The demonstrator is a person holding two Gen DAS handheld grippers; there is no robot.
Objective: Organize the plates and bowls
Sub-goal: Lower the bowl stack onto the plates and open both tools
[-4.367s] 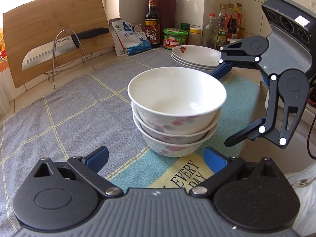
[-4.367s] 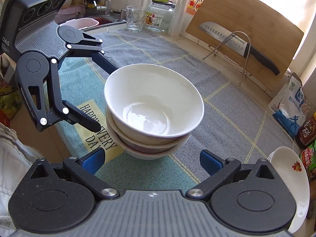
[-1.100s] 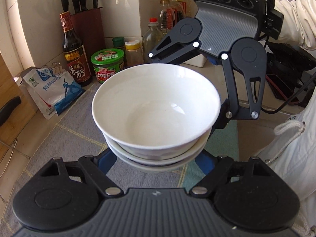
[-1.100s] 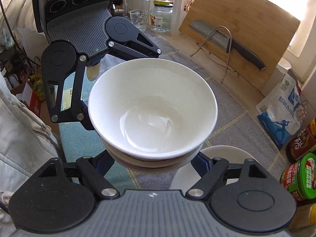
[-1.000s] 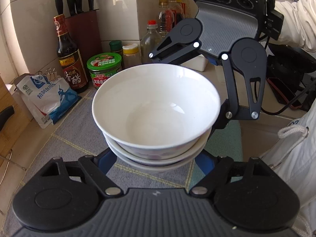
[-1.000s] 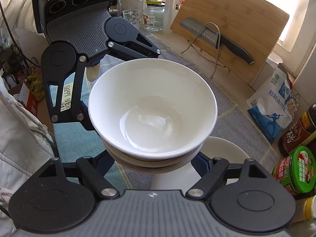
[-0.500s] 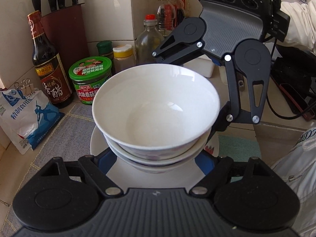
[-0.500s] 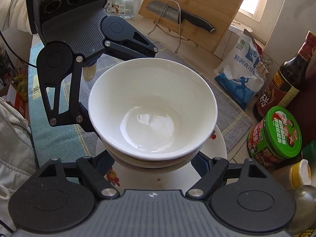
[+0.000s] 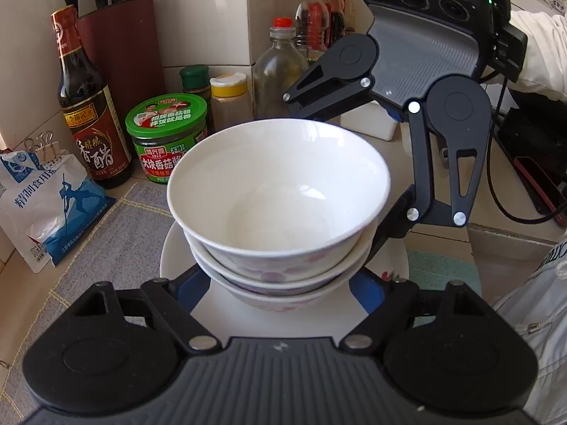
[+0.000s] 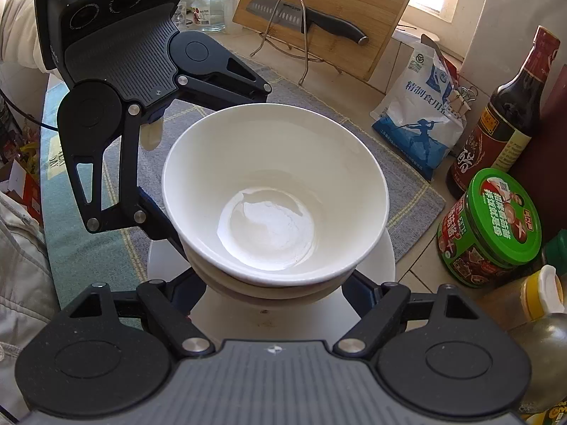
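Stack of three white ceramic bowls with pink flowers (image 9: 280,212), top bowl empty, over round white plates (image 9: 177,248); pinched by left gripper (image 9: 280,283) and right gripper (image 10: 274,288); green-lidded jar (image 9: 166,134) at ten o'clock.

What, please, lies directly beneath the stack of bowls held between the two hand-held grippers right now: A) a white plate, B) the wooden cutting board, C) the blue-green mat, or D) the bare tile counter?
A: the white plate spreads out right under the stack of bowls.
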